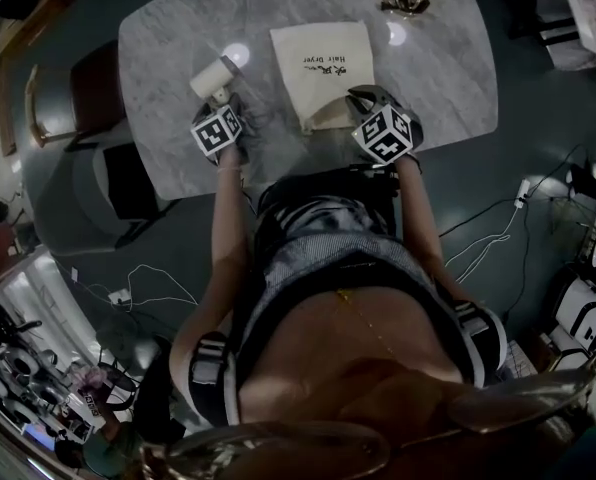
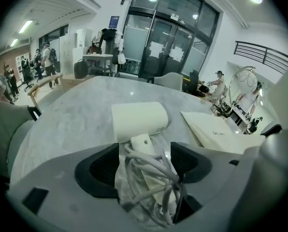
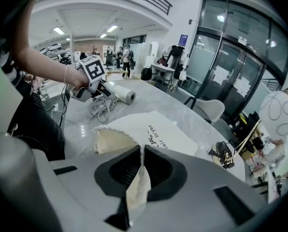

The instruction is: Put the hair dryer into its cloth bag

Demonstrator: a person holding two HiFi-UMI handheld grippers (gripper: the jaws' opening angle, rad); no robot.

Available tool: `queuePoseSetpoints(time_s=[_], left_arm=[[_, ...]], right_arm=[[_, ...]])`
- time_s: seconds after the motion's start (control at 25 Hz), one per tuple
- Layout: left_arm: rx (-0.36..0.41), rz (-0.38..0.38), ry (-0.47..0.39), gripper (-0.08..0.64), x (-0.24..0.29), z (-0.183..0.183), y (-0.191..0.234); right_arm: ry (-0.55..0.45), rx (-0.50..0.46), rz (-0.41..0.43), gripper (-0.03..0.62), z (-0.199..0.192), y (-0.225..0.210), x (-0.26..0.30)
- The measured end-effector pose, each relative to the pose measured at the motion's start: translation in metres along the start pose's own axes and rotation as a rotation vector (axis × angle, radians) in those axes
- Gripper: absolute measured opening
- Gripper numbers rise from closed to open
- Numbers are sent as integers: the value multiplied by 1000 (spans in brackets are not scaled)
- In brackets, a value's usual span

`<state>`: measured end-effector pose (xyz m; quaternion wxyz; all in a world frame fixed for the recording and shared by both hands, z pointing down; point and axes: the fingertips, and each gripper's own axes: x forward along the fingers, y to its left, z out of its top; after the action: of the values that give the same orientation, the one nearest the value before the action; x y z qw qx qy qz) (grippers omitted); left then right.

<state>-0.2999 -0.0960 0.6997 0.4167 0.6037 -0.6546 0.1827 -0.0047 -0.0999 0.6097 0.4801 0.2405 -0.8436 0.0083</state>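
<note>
Marble desk [image 1: 168, 38] carries the white hair dryer [image 1: 214, 76] at left, lying on its side. Cloth bag [image 1: 323, 78] lies flat just right of it. Left tongs [image 2: 144, 161] spread wide around the dryer handle and bundled cord [image 2: 151, 175], pads not clamping. Right tongs [image 3: 141, 170] closed, pinching the near edge of the bag mouth, which gapes a little. Dryer outside the bag.

Glossy marble table [image 1: 168, 48], matt cloth bag [image 1: 328, 73]

Left gripper [image 2: 145, 161] agape, right gripper [image 3: 142, 166] clamped
</note>
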Motion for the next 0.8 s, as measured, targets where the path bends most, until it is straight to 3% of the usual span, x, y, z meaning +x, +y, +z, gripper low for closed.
queuePoseSetpoints(time_s=[0.36, 0.56, 0.8], left_arm=[[-65, 41, 111, 331, 28, -7, 7], [-49, 51, 221, 344, 40, -14, 4], [-10, 63, 209, 350, 42, -13, 5]], right_arm=[[12, 16, 0, 78, -4, 2, 0], [16, 22, 7, 78, -5, 1, 1], [23, 5, 11, 78, -5, 1, 3]])
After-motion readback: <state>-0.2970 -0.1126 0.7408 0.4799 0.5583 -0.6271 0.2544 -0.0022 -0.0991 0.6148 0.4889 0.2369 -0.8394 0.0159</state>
